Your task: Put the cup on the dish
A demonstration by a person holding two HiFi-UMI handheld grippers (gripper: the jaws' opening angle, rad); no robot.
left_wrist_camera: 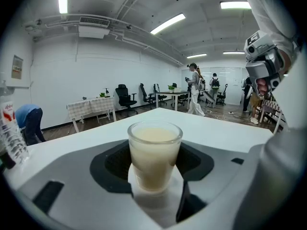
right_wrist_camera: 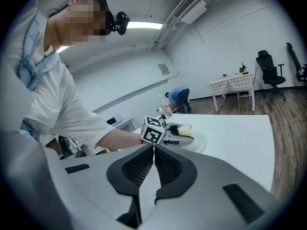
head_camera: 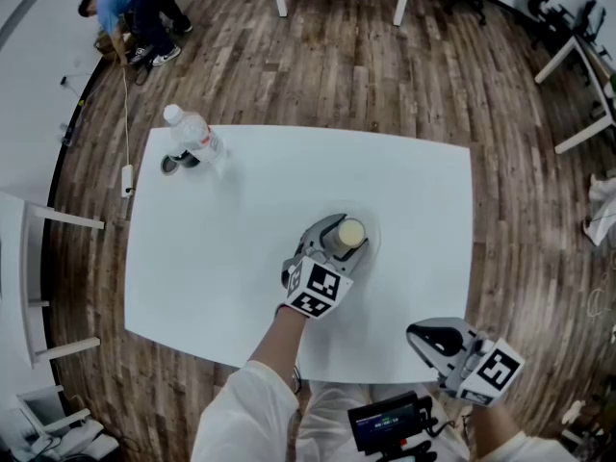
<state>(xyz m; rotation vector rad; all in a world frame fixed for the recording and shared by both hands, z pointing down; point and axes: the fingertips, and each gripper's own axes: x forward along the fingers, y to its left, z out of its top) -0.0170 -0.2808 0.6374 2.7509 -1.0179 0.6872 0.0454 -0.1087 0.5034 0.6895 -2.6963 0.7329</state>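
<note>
A small clear cup (head_camera: 349,234) of milky liquid stands upright between the jaws of my left gripper (head_camera: 344,238), near the middle of the white table (head_camera: 241,258). In the left gripper view the dark pads (left_wrist_camera: 111,161) press on both sides of the cup (left_wrist_camera: 154,152). In the right gripper view the cup (right_wrist_camera: 184,128) and left gripper (right_wrist_camera: 180,137) are over a white dish (right_wrist_camera: 203,143). Whether the cup's base touches the dish is hidden. My right gripper (head_camera: 424,336) hangs at the table's near right edge, jaws shut on nothing (right_wrist_camera: 153,169).
A plastic water bottle (head_camera: 192,137) and a small dark object (head_camera: 171,165) sit at the table's far left corner. A person crouches on the wood floor beyond (head_camera: 135,6). A black device (head_camera: 390,422) hangs at my chest. Other tables and chairs stand farther off.
</note>
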